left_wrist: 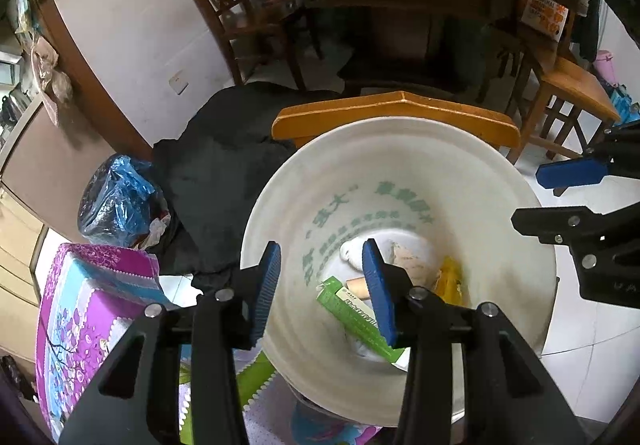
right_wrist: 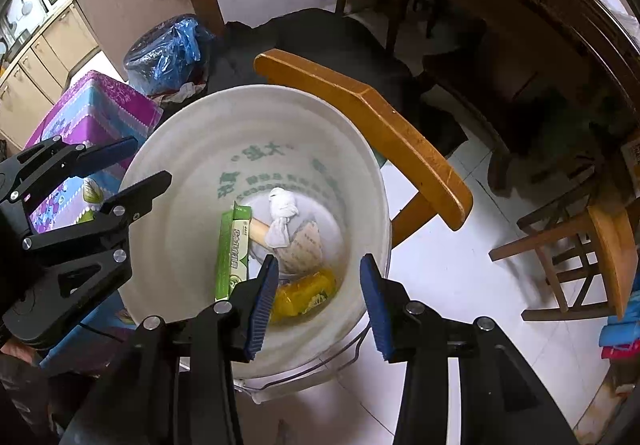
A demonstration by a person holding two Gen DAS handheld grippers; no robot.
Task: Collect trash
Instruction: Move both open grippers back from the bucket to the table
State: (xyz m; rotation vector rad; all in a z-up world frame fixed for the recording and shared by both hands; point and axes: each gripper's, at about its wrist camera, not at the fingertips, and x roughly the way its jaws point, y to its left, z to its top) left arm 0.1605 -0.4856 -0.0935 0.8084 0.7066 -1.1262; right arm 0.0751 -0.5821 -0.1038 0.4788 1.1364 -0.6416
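Trash lies at the bottom of a white bucket: a green carton, a crumpled white tissue, a yellow packet and a printed scrap of paper. Both grippers hover above the bucket's mouth. The left gripper has its jaws spread, nothing between the blue pads. The right gripper likewise stands parted and empty. A wooden chair sits just behind the bucket, a purple box beside it.
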